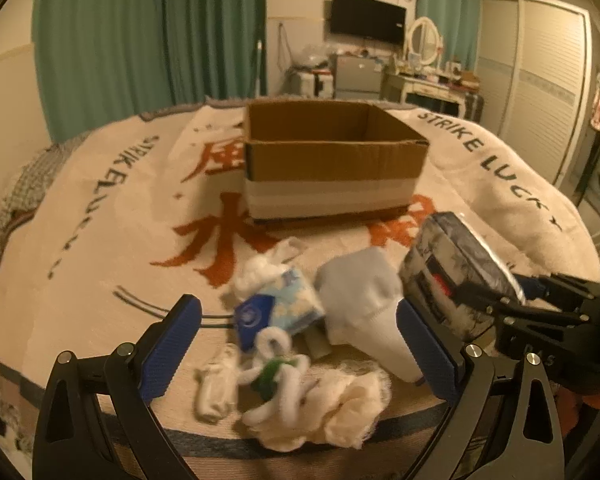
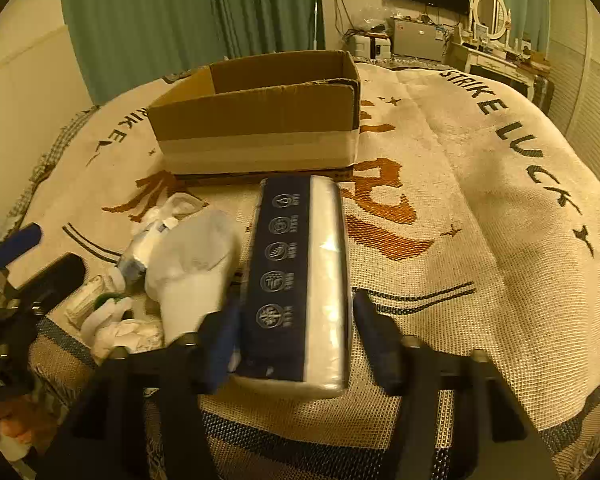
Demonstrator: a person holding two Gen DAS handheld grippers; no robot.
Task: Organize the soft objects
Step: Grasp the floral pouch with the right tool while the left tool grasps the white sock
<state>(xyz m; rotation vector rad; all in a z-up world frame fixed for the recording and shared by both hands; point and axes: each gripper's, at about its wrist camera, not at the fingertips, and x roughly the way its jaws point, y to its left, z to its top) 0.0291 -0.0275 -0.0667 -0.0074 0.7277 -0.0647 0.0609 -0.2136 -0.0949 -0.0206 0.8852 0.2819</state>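
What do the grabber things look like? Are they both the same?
Yes, they match. The left gripper has a black frame of curved arms joined by round silver bolts, and two flat fingers with bumpy blue pads. The right gripper is the same: black, with blue pads. No cables or sleeves show.

green curtains (image 1: 148,40) | wall TV (image 1: 367,19) | vanity mirror (image 1: 423,40) | white wardrobe (image 1: 540,80) | warm light

Tissue pack (image 2: 300,280), dark blue and white, lies lengthwise before open cardboard box (image 2: 256,120); sock (image 1: 364,304), small tissue packet (image 1: 276,308), cloths heaped left.
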